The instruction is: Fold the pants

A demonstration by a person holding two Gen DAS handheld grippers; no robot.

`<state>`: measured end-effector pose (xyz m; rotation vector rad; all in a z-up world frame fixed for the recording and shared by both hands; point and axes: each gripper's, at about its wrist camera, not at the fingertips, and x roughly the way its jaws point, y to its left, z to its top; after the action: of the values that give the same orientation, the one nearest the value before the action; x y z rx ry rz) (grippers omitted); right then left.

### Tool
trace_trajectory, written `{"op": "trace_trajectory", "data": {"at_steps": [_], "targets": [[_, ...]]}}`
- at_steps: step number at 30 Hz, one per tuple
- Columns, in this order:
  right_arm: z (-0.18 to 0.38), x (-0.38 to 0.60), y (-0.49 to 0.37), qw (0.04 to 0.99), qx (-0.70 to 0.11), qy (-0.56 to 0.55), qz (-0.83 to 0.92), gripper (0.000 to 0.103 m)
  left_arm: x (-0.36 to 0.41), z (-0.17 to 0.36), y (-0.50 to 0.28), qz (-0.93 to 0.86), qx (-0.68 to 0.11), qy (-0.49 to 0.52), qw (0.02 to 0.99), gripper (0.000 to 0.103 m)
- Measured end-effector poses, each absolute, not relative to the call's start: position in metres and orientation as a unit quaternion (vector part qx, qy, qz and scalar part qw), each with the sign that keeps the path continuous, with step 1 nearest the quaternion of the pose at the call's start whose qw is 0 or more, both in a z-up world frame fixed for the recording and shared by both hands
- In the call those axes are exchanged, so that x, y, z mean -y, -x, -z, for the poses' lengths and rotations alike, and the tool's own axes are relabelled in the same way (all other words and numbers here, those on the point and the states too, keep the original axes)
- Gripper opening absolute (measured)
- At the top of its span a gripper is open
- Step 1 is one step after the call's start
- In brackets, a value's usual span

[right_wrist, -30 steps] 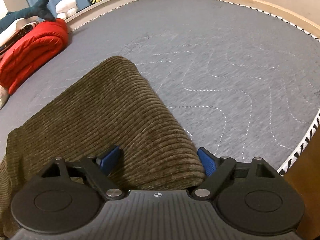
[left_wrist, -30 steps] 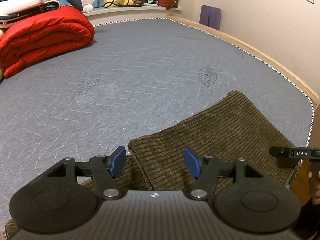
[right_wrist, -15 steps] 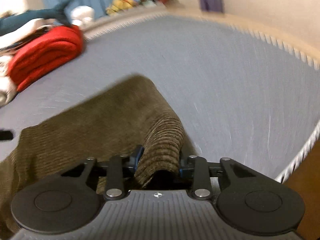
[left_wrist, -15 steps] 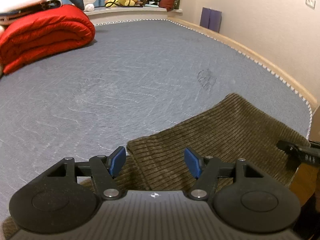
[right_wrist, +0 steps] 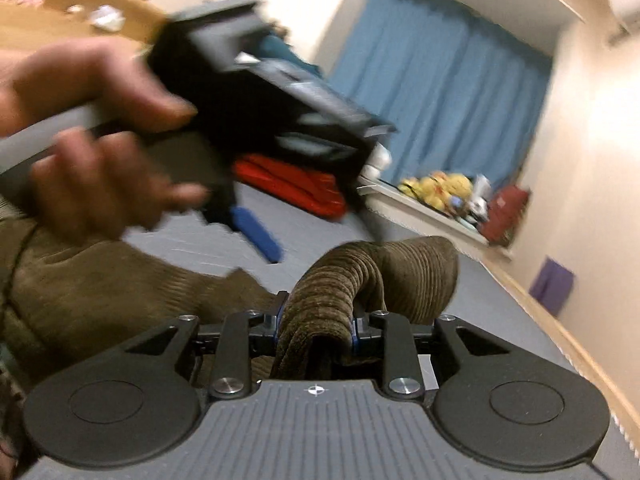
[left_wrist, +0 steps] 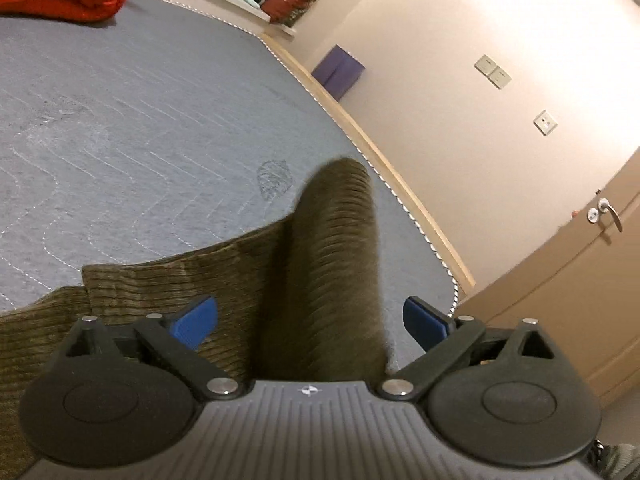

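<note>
Your right claw (right_wrist: 315, 322) is clamped on a bunched fold of the brown corduroy pants (right_wrist: 120, 292), lifting it off the bed (left_wrist: 132, 120) near its wall-side edge. Your left claw (left_wrist: 310, 318) has just sprung wide apart, pads clear of the raised fold between them.

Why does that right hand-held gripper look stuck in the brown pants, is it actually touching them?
Touching. The right wrist view shows the right hand-held gripper with both jaws pressed against a bunched fold of the pants.
</note>
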<state>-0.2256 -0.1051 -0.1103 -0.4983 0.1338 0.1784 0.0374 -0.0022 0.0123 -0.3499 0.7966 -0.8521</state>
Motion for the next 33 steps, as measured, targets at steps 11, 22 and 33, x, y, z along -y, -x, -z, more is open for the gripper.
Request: {"op": "trace_trajectory", "data": {"at_steps": [11, 22, 33], "targets": [[0.126, 0.060, 0.242, 0.934, -0.064, 0.312, -0.162, 0.030, 0.011, -0.004, -0.029, 0.314, -0.372, 0.006, 0.874, 0.022], [0.073, 0.095, 0.243, 0.934, -0.106, 0.009, -0.340, 0.065, -0.093, -0.002, -0.011, 0.264, -0.384, 0.043, 0.884, 0.020], [0.088, 0.145, 0.136, 0.925, -0.268, -0.141, -0.229, 0.074, -0.271, 0.022, 0.005, 0.114, -0.421, 0.146, 0.888, 0.047]]}}
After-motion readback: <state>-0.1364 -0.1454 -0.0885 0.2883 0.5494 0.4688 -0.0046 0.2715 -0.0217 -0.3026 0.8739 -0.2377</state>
